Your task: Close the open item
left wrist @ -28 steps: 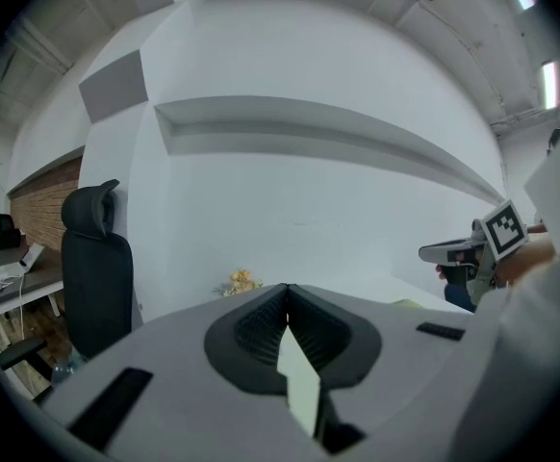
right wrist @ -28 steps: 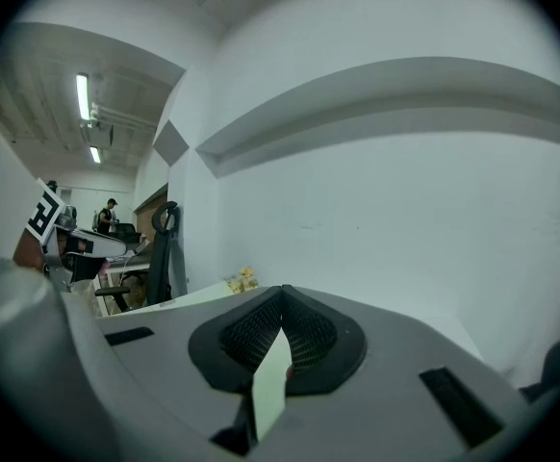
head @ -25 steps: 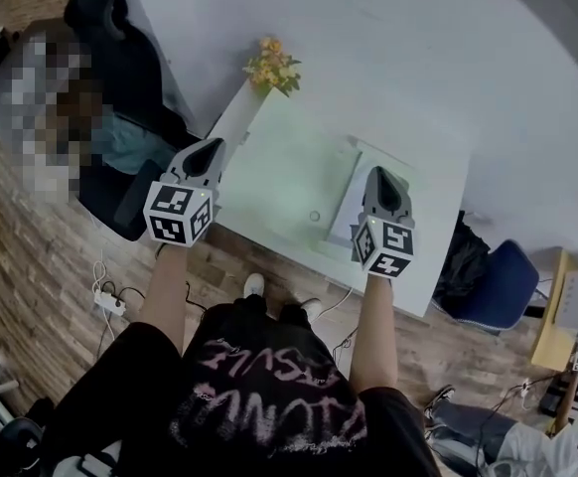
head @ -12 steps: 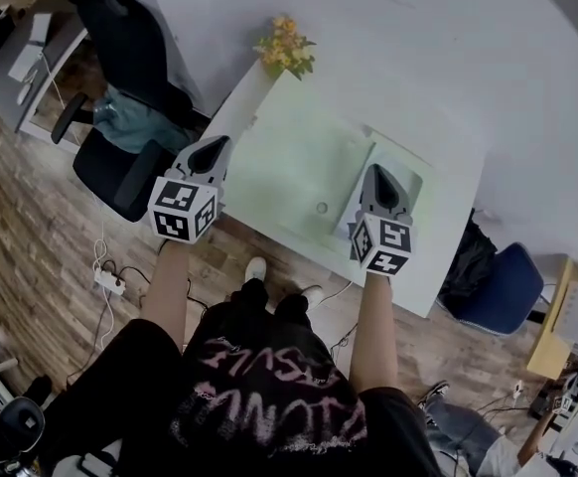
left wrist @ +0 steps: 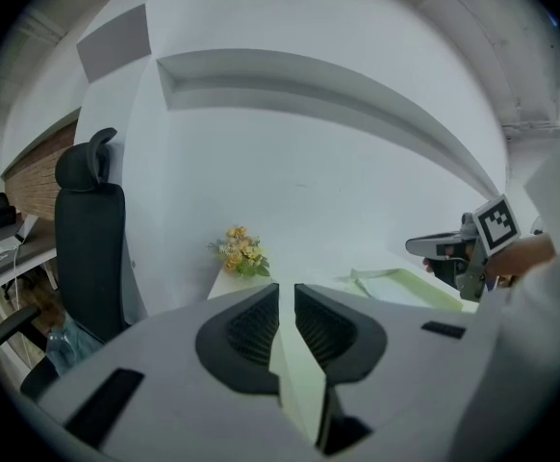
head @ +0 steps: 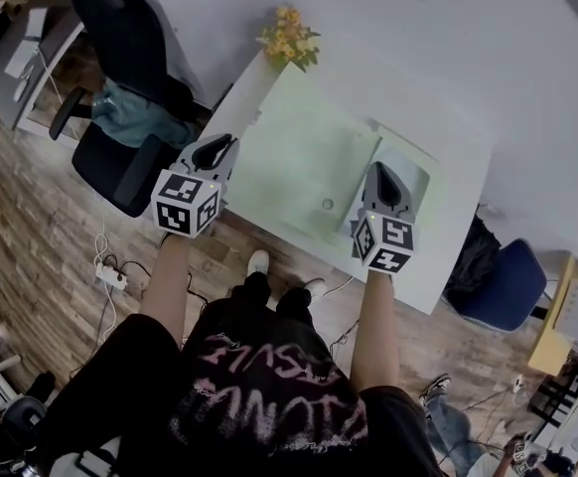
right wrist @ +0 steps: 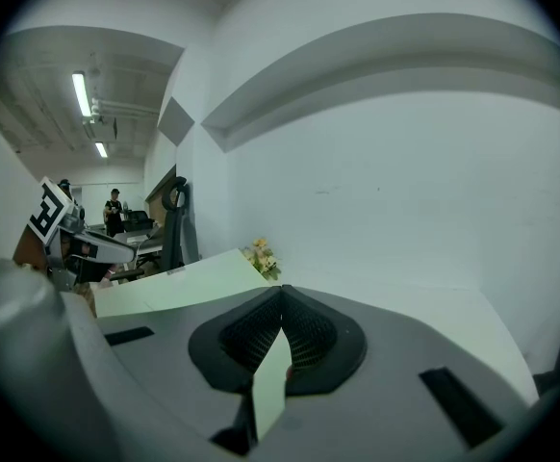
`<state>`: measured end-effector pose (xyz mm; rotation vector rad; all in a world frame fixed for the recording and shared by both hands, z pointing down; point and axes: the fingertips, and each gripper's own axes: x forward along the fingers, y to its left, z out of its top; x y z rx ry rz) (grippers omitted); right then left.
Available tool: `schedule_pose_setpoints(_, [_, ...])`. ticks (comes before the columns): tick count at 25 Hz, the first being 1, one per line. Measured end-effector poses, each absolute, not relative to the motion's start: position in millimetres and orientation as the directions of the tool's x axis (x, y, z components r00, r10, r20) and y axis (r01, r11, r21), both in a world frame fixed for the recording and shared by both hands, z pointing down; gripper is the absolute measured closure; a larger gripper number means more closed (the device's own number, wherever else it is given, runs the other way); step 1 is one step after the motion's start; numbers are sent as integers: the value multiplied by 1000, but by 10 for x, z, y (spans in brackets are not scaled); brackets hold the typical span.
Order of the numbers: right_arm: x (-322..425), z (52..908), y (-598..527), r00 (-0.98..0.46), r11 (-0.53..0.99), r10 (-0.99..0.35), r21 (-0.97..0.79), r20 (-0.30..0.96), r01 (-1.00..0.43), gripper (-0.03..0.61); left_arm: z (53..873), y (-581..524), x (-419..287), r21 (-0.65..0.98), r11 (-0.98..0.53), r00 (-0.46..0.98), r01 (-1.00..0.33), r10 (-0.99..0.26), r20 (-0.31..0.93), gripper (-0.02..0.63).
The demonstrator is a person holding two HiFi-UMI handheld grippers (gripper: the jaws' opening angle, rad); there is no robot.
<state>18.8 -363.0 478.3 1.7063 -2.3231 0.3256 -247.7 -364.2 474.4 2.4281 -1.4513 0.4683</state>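
Observation:
A pale green folder-like item (head: pixel 294 162) lies open on the white desk (head: pixel 448 237), its right leaf (head: pixel 408 172) paler and partly under my right gripper. It also shows in the left gripper view (left wrist: pixel 405 282) and the right gripper view (right wrist: pixel 169 282). My left gripper (head: pixel 217 149) hovers over the desk's near left edge. Its jaws (left wrist: pixel 287 295) have just been opening: a narrow gap shows, with nothing in it. My right gripper (head: pixel 386 179) hangs above the item's right side, its fingertips meeting (right wrist: pixel 281 296) and holding nothing.
A pot of yellow flowers (head: pixel 289 38) stands at the desk's far left corner. A black office chair (head: pixel 120 48) is left of the desk and a blue chair (head: pixel 507 286) to its right. A small round thing (head: pixel 328 204) lies on the green item. A power strip (head: pixel 105 276) lies on the floor.
Both grippers have sunk a little towards the desk. The head view has shifted, so the desk sits slightly further right and lower in the picture.

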Motion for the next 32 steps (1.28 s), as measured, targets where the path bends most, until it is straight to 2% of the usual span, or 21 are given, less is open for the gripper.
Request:
schedule_pose_setpoints(5, [57, 4835, -3657, -308, 313, -891, -40, 333, -949, 569, 4843, -3648, -2458, 86, -478, 464, -874, -771, 436, 501])
schedule_pose_setpoints(16, [-235, 4948, -3764, -342, 354, -869, -33, 359, -935, 569, 5060, -3661, -2520, 174, -498, 517, -850, -720, 463, 417])
schedule_pose_setpoints(26, [-160, 5067, -3741, -301, 316, -872, -24, 386, -948, 569, 5294, -3652, -2379, 208, -563, 579, -800, -634, 513, 420])
schedule_pose_setpoints(32, [-143, 5096, -3721, -295, 310, -872, -25, 390, -950, 569, 5312, -3608, -2328, 196, -590, 592, -783, -611, 525, 504])
